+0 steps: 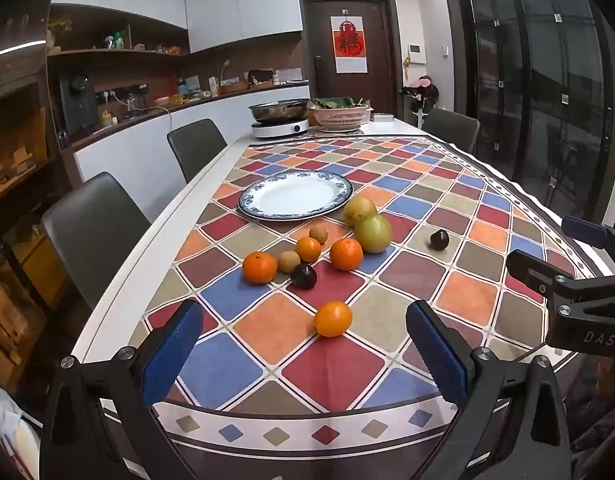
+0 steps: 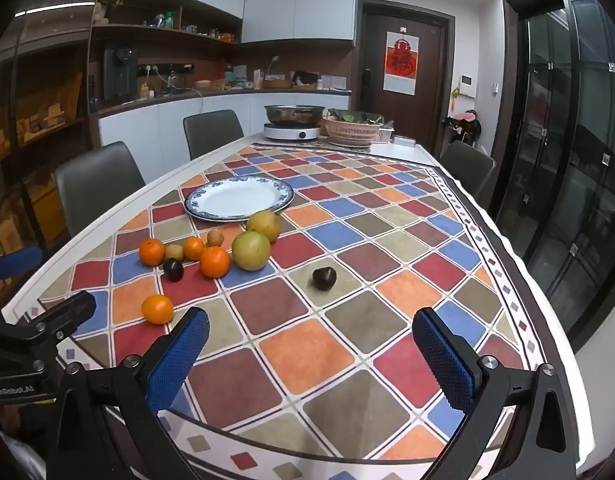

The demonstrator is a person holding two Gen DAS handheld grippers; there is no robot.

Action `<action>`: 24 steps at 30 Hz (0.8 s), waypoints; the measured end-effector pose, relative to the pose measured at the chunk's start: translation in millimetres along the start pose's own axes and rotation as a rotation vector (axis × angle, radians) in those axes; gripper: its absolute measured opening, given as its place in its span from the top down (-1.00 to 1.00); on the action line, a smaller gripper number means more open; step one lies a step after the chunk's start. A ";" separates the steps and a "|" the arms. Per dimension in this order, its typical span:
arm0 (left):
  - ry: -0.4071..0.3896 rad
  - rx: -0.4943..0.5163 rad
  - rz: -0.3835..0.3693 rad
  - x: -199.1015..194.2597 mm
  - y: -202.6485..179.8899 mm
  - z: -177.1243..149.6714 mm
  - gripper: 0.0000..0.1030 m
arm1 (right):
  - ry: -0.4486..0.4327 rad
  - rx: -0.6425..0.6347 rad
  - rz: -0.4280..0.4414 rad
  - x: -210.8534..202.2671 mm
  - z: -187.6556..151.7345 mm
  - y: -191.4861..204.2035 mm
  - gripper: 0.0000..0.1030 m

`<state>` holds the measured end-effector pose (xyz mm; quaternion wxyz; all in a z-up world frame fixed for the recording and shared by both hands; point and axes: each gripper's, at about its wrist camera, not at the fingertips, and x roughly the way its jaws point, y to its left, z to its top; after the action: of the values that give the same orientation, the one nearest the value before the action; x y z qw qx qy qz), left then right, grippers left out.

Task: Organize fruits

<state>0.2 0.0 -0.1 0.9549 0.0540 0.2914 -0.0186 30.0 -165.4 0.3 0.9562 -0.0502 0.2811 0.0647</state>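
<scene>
A white plate with a blue rim [image 1: 295, 198] [image 2: 238, 199] lies empty on the checked tablecloth. In front of it sit several fruits: oranges [image 1: 346, 254] [image 2: 215, 262], two green-yellow pears [image 1: 373, 233] [image 2: 251, 251], small brown kiwis [image 1: 288, 261], a dark plum [image 1: 303, 276] [image 2: 173, 270]. One orange [image 1: 333, 319] [image 2: 157, 309] lies alone nearest me, another dark plum [image 1: 439, 239] [image 2: 323, 278] off to the right. My left gripper [image 1: 305, 354] is open above the near table edge, just short of the lone orange. My right gripper [image 2: 311, 364] is open, with nothing between its fingers.
At the far end of the table stand an induction cooker with a steel pot [image 1: 280, 120] and a pink basket of greens [image 1: 339, 114]. Grey chairs [image 1: 95, 232] line the left side, one at the far right [image 2: 467, 168]. Glass doors run along the right.
</scene>
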 end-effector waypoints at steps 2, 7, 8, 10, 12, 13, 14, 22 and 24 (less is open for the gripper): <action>-0.006 0.000 -0.003 -0.3 -0.3 0.1 -1.00 | 0.000 0.001 0.001 -0.3 0.2 -0.1 -0.99; -0.023 0.002 0.002 -0.6 -1.1 3.2 -1.00 | -0.003 0.000 0.000 -1.1 0.5 -0.3 -0.99; -0.023 0.001 0.002 -1.4 -1.8 3.0 -1.00 | -0.003 0.000 -0.001 -1.3 0.6 -0.2 -0.99; -0.025 0.000 -0.002 -2.4 -3.4 1.6 -1.00 | -0.003 0.000 -0.001 -1.1 0.5 -0.2 -0.99; -0.023 -0.002 -0.008 -2.9 -2.2 2.0 -1.00 | -0.003 -0.001 -0.003 -0.9 0.4 0.2 -0.99; -0.022 -0.001 -0.006 -2.6 -2.8 2.2 -1.00 | -0.003 -0.001 -0.003 -0.7 0.4 0.5 -0.99; -0.022 -0.001 -0.005 -2.7 -2.9 2.4 -1.00 | -0.003 0.001 -0.001 -0.9 0.3 -0.1 -0.99; -0.026 -0.004 -0.008 -4.1 -1.7 2.7 -1.00 | -0.005 0.001 0.000 -0.6 0.1 0.0 -0.99; -0.026 -0.004 -0.008 -4.4 -1.6 2.8 -1.00 | -0.004 0.000 0.000 -0.5 0.1 0.1 -0.99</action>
<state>-2.0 -1.9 4.6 0.9587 0.0506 0.2791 -0.0223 29.6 -165.3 0.6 0.9568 -0.0498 0.2790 0.0648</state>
